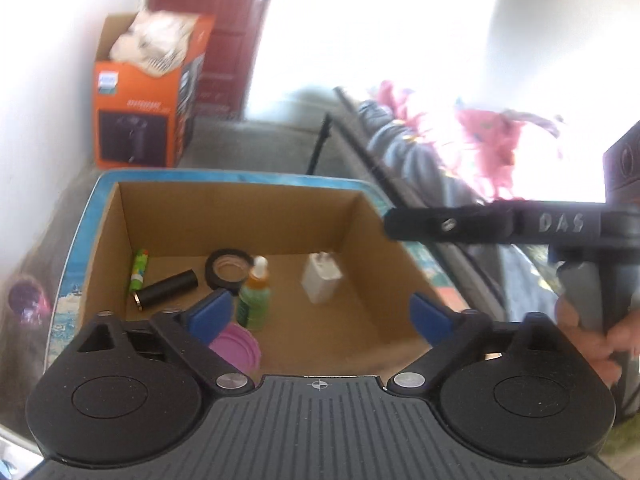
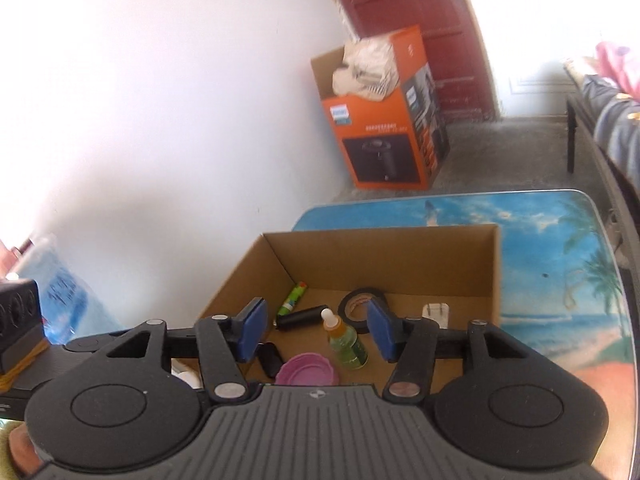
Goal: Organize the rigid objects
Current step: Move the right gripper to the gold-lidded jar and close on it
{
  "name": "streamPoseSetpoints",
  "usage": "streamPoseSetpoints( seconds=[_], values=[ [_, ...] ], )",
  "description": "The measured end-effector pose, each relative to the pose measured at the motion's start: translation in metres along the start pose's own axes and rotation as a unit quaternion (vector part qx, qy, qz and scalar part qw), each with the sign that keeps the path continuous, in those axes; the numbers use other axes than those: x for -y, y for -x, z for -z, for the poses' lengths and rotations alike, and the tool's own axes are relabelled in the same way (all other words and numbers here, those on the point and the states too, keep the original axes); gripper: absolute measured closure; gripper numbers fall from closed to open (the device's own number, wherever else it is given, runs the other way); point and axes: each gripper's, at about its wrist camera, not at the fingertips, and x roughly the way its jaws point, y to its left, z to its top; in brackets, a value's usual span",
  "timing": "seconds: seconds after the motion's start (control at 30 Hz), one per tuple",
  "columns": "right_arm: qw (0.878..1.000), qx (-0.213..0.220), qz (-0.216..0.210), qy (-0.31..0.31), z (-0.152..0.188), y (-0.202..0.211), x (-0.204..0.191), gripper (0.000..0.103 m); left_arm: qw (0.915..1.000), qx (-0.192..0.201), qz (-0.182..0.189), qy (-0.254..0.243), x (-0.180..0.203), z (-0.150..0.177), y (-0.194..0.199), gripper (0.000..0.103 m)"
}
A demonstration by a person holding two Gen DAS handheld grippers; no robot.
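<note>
An open cardboard box point(image 1: 396, 264) point(image 2: 494, 264) stands on the table. Inside lie a green dropper bottle point(image 1: 254, 300) point(image 2: 348, 342), a black tape roll point(image 1: 228, 270) point(image 2: 354, 304), a black cylinder point(image 1: 168, 292) point(image 2: 302, 318), a green lighter point(image 1: 139, 270) point(image 2: 292, 300), a white charger point(image 1: 322, 282) point(image 2: 436, 312) and a purple lid point(image 1: 236, 350) point(image 2: 308, 370). A small black object point(image 2: 270, 358) lies beside the lid. My left gripper point(image 1: 322, 316) is open and empty above the box's near side. My right gripper point(image 2: 316, 330) is open and empty above the box; its body shows in the left wrist view point(image 1: 500, 224).
The table point(image 2: 560, 280) has a beach-print top. An orange appliance box point(image 1: 140, 120) point(image 2: 384, 128) stands on the floor by the white wall and a red door point(image 2: 420, 20). A dark sofa with pink cloth point(image 1: 440, 148) is to the right.
</note>
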Motion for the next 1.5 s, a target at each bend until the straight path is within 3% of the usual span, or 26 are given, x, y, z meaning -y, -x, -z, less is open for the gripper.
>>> streamPoseSetpoints(
  seconds=[0.23,0.53,0.77,0.9,1.0,1.17,1.33,1.5],
  values=[
    [0.998,0.027,-0.020,-0.055,0.067,0.058,-0.001,0.040,0.9998,0.013,0.016,-0.005,0.014,0.054,0.047,0.000],
    [0.993,-0.009,-0.034,-0.116,0.140,0.038,-0.011,0.038,0.9983,-0.013,-0.036,-0.043,0.016,0.105,0.042,0.000],
    [0.993,-0.039,-0.050,-0.101,0.147,-0.004,-0.027,0.038,0.9943,-0.016,-0.073,-0.077,0.012,0.126,0.019,0.000],
    [0.991,-0.057,-0.052,-0.106,0.148,-0.032,-0.029,0.044,0.9925,-0.019,-0.084,-0.087,0.005,0.132,0.005,0.001],
    [0.991,-0.066,-0.053,-0.102,0.144,-0.051,-0.030,0.053,0.9934,-0.022,-0.073,-0.086,-0.003,0.135,-0.005,0.004],
    [0.992,-0.086,-0.033,-0.086,0.139,-0.080,-0.032,0.055,0.9952,-0.031,-0.065,-0.066,-0.017,0.136,-0.016,0.022],
    [0.989,-0.117,-0.030,-0.085,0.140,-0.102,-0.033,0.059,0.9971,-0.026,-0.046,-0.054,-0.026,0.134,-0.015,0.027],
    [0.989,-0.120,-0.023,-0.087,0.145,-0.093,-0.032,0.058,0.9979,-0.024,-0.024,-0.056,-0.025,0.135,-0.011,0.027]
  ],
)
